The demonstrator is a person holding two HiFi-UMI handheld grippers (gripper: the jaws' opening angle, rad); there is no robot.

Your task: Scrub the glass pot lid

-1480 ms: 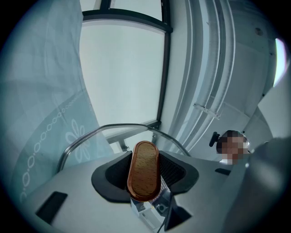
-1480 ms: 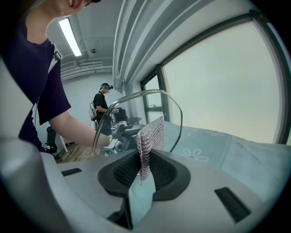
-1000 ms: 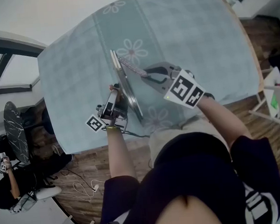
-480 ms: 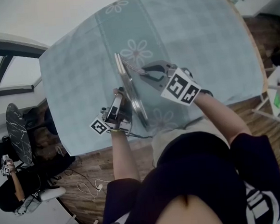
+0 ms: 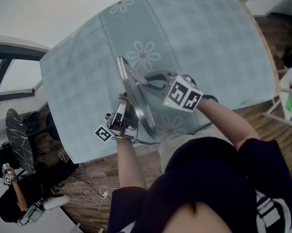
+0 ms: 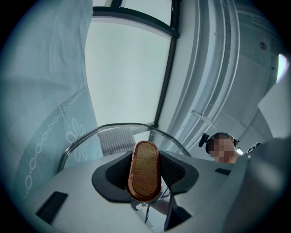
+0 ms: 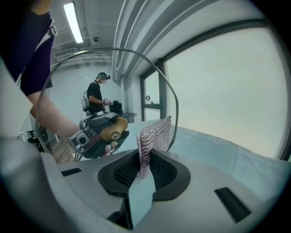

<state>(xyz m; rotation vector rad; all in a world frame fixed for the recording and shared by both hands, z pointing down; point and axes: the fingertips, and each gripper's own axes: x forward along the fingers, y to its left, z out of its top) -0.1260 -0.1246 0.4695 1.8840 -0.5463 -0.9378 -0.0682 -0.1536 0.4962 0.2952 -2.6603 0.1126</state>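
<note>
The glass pot lid (image 5: 136,100) stands on edge over the table, its steel rim (image 7: 175,98) curving above both grippers. My left gripper (image 5: 123,110) is shut on the lid's wooden knob (image 6: 144,170), which fills the space between its jaws. On the lid's other face, my right gripper (image 5: 152,81) is shut on a silver mesh scrub pad (image 7: 153,139) that rests against the glass. The same pad (image 6: 115,140) shows through the glass in the left gripper view. The knob (image 7: 114,129) shows through it in the right gripper view.
A teal cloth with flower prints covers the table (image 5: 195,39); its near edge (image 5: 93,152) runs just below my left hand. Another person (image 7: 97,93) stands far off in the room. Cables lie on the wooden floor (image 5: 86,193).
My right gripper has moved left and slightly toward me with the pad, sliding down the lid's face. The left gripper and the lid have stayed in place.
</note>
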